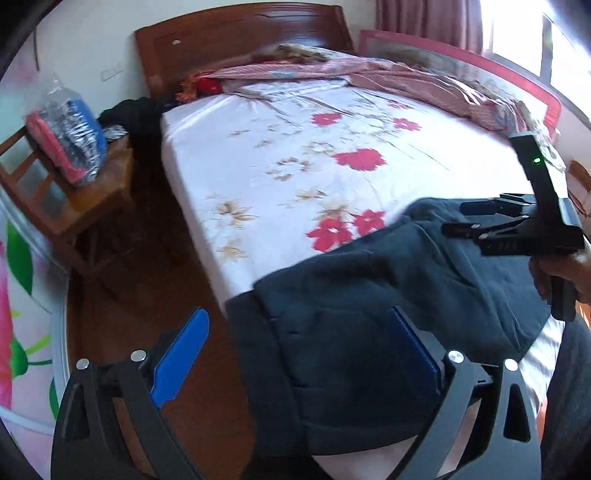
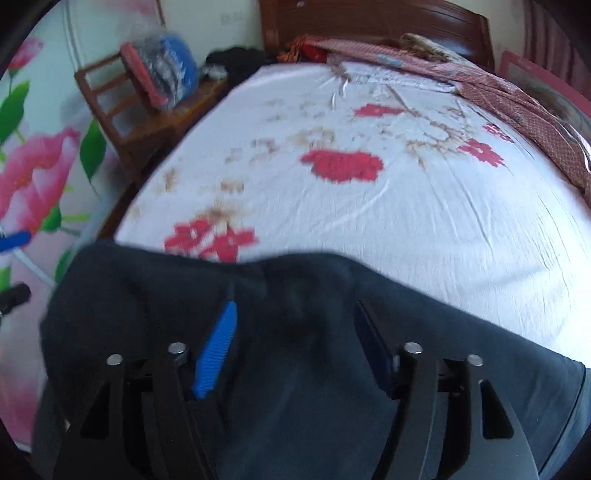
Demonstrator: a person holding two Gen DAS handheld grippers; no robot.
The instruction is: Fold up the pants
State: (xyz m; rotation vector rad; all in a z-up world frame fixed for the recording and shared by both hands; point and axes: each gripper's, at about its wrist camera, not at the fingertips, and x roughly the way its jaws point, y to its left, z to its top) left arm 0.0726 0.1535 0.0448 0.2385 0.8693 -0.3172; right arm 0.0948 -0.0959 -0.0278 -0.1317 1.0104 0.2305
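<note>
Bed (image 1: 258, 177) with white floral sheet, wooden headboard (image 1: 240, 37) at far end. Reddish patterned blanket (image 1: 406, 79) bunched along far side. Wooden chair (image 1: 55, 192) beside bed, plastic-wrapped bundle (image 1: 66, 125) on it. Dark clothes (image 1: 136, 110) near headboard. Pink curtain (image 1: 424, 18), flower-print wall panel (image 2: 37, 173).

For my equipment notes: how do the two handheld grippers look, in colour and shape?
Both are black frames with silver round rivets and flat blue finger pads: left gripper, right gripper. In the left wrist view, the right gripper's body shows a small green light.

One pair of pants (image 1: 369, 295), two claws (image 1: 295, 354) (image 2: 295, 350), one bed (image 1: 295, 155), one chair (image 1: 55, 192).
</note>
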